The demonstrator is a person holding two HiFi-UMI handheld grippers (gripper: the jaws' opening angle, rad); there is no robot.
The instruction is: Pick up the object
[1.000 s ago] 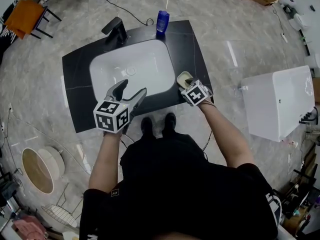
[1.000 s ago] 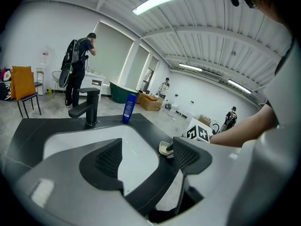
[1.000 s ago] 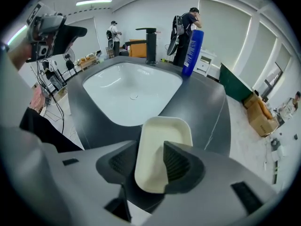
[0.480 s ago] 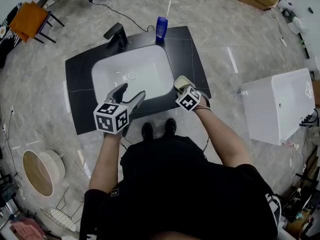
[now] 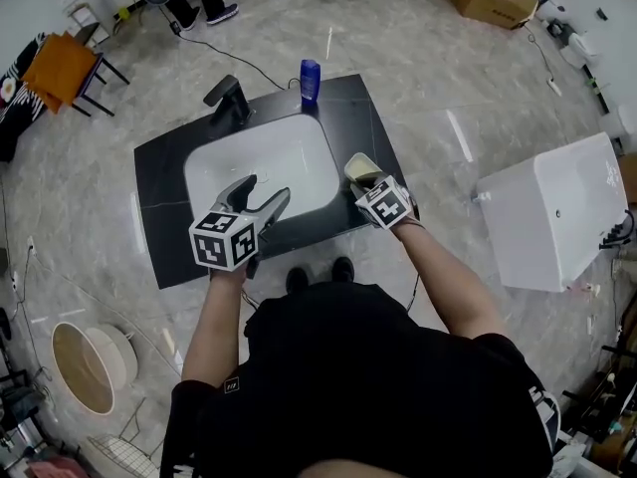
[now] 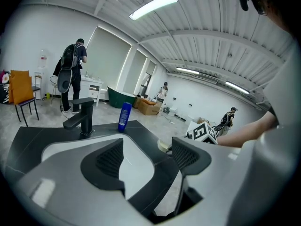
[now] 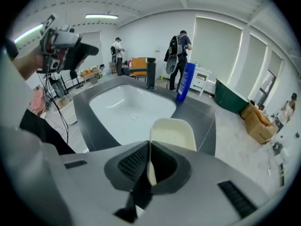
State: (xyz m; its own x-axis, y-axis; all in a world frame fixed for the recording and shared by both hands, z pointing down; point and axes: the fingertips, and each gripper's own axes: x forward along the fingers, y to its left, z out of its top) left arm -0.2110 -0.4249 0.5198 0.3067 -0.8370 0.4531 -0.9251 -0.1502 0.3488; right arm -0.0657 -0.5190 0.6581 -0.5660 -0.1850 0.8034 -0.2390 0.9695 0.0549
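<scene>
The object is a shallow cream dish (image 5: 360, 166) (image 7: 173, 133), held just above the right end of the black counter (image 5: 159, 237). My right gripper (image 5: 367, 179) (image 7: 149, 166) is shut on the dish's near rim; its jaws have just been closing, and the thin wall sits pinched between the pads. The dish tilts away over the counter beside the white sink (image 5: 195, 182) (image 7: 162, 108). My left gripper (image 5: 266, 189) (image 6: 148, 157) hangs open over the sink's front edge, with nothing between its fingers.
A black faucet (image 5: 227, 96) (image 6: 81, 118) and a blue bottle (image 5: 310, 80) (image 7: 185, 88) stand at the counter's back. A white cabinet (image 5: 557, 212) lies on the floor to the right, a round basket (image 5: 85, 366) at lower left. People stand in the background.
My right gripper has closed on the dish's rim and lifted it off the counter. The left gripper has risen slightly, still open.
</scene>
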